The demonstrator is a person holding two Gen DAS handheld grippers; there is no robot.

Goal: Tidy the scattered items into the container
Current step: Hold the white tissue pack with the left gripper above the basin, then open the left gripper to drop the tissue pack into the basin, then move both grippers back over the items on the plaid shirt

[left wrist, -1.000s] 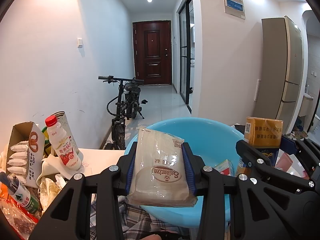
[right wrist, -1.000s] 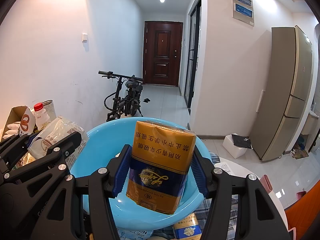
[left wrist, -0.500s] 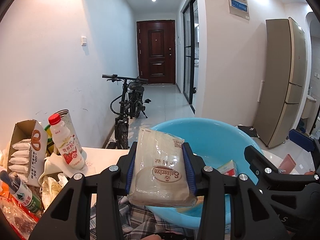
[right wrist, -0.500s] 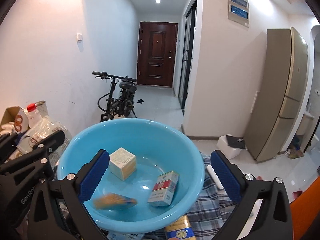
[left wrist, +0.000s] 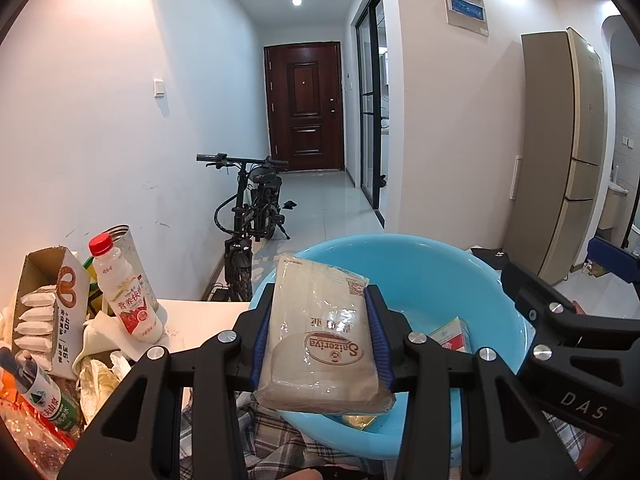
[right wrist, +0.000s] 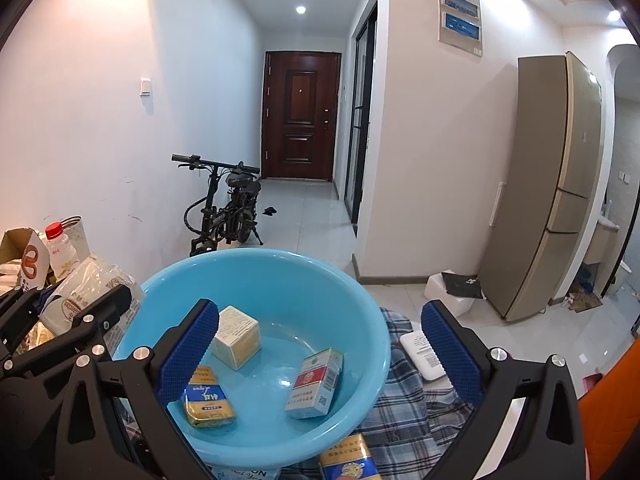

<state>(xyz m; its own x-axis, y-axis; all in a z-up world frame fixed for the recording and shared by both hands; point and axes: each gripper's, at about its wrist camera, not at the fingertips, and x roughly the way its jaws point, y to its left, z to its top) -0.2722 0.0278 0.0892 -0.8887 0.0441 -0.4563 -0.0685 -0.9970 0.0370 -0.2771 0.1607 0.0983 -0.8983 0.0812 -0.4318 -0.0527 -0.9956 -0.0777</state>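
Note:
A light blue basin (right wrist: 280, 276) sits on a plaid cloth; it also shows in the left wrist view (left wrist: 420, 256). In it lie a yellow-and-blue pack (right wrist: 209, 398), a cream box (right wrist: 236, 336) and a red-and-white pack (right wrist: 316, 384). My right gripper (right wrist: 316, 344) is open and empty above the basin. My left gripper (left wrist: 318, 336) is shut on a beige Saizeriya packet (left wrist: 320, 340), held at the basin's left rim. The packet also shows in the right wrist view (right wrist: 80, 300).
Another yellow-and-blue pack (right wrist: 350, 460) and a white flat device (right wrist: 424, 354) lie on the plaid cloth (right wrist: 404, 408). Left of the basin stand a red-capped bottle (left wrist: 124, 288), a cardboard snack box (left wrist: 48, 308), a tin and a green-label bottle (left wrist: 40, 392).
My right gripper opened and let go of the yellow-and-blue pack, which now lies in the basin. My left gripper still holds the packet, little moved.

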